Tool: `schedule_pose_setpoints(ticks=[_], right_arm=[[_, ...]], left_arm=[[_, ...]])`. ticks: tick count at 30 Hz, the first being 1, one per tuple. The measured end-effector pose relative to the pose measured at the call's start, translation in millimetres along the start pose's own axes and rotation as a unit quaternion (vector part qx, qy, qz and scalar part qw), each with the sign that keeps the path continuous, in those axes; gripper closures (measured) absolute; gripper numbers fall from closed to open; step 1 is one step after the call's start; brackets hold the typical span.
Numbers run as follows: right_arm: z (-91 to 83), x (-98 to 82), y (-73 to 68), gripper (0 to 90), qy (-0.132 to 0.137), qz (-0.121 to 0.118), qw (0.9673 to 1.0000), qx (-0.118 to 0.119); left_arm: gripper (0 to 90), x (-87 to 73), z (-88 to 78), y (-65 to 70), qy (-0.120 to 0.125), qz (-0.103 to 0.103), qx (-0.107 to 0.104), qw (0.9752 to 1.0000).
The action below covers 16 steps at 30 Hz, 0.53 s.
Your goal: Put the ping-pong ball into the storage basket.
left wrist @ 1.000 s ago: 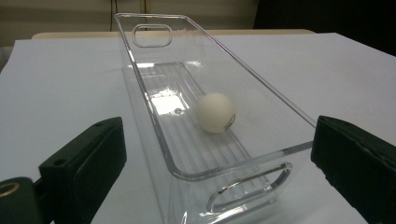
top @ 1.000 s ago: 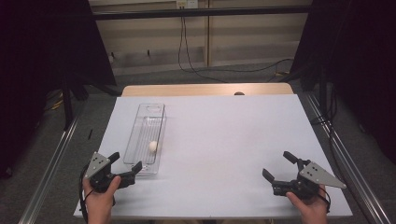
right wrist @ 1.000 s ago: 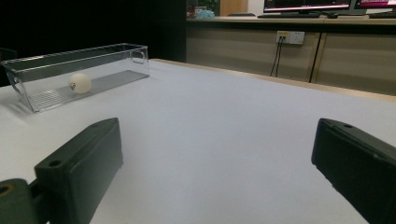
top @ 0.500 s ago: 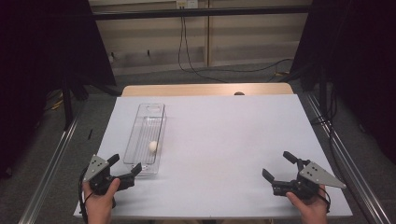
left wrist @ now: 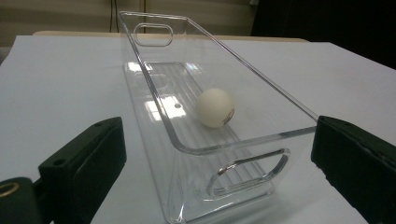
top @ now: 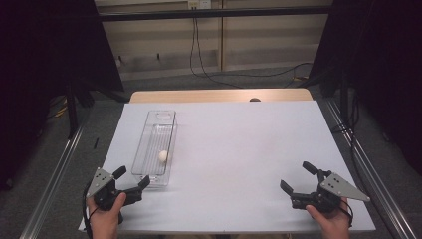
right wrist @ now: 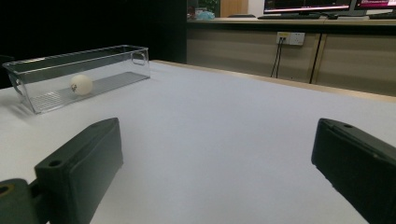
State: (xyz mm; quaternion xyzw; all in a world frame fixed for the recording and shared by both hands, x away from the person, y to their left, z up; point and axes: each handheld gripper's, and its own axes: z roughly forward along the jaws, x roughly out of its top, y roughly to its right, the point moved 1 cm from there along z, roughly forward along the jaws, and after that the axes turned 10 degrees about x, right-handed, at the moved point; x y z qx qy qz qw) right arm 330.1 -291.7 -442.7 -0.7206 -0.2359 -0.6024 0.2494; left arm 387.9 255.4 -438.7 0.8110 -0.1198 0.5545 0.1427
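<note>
The left gripper point(top: 132, 183), jaws wide, faces the clear bin point(left wrist: 261, 100) just ahead. A clumsy push could slide it and roll the ball point(left wrist: 215, 108) inside. The right gripper point(top: 297, 179) also gapes wide, well apart.

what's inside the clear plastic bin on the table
One white ball lies on the ribbed floor of the clear bin, nearer the end by the left gripper. The walls are see-through, so nothing inside is hidden.

On the surface point(top: 239, 144) the bin point(top: 155, 149) lies lengthwise at the left with the ball point(top: 162, 156) in it, the left claw point(top: 132, 183) just before its near end, the right claw point(top: 294, 178) well apart at the right.
</note>
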Motion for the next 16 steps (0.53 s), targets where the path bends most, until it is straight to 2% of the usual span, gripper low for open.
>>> schedule_pose_setpoints(ticks=[16], right_arm=[[0.9,-0.3,-0.2,1.5,-0.001,0.002,1.0000,-0.004]], left_arm=[[3.4,-0.3,-0.6,0.5,0.008,-0.001,-0.002,1.0000]])
